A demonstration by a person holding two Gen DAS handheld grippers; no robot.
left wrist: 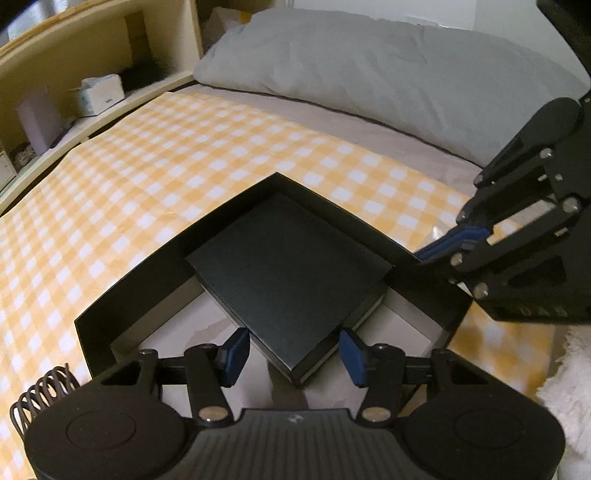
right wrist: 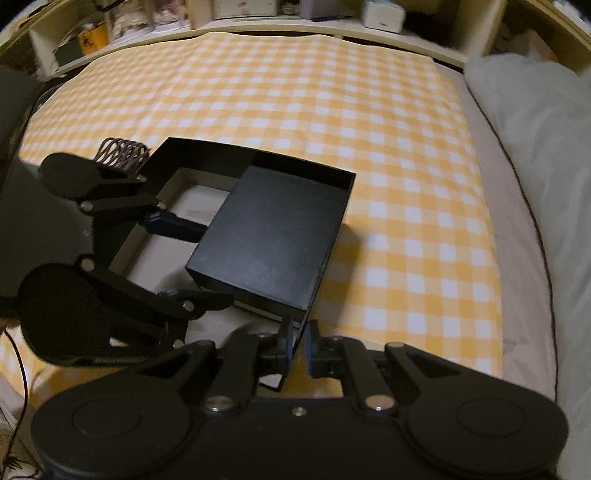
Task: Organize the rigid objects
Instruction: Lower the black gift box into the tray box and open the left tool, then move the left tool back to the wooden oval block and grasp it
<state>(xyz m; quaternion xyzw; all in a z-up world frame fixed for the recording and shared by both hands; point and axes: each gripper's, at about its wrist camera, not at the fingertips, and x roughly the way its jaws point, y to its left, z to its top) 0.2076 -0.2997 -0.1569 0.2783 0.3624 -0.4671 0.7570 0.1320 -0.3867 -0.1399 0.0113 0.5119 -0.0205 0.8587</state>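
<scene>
- Left wrist view: a shallow black tray (left wrist: 122, 291) with a pale floor lies on the yellow checked cloth (left wrist: 147, 177) spread over the bed, one corner pointing far toward the grey pillow (left wrist: 369, 66).
- A flat black box (left wrist: 288, 266) lies in the tray, turned like a diamond, its near corner aimed between the pads of the left gripper (left wrist: 291, 354).
- The left gripper's jaws stand apart on either side of that corner; the pads do not press on the box.
- The right gripper (left wrist: 424, 254) reaches in from the right, its blue pads closed at the tray's right wall.
- A coiled cable (left wrist: 40, 395) lies near left.
- Right wrist view: the black box (right wrist: 273, 236) sits tilted in the tray's (right wrist: 207, 155) right part, its near end raised and its long axis running near to far.
- The right gripper (right wrist: 298, 345) is clenched on the tray's thin near wall.
- The left gripper (right wrist: 192, 258) enters from the left, its fingers straddling the box's left edge.
- Shelves (right wrist: 229, 18) line the far side.
</scene>
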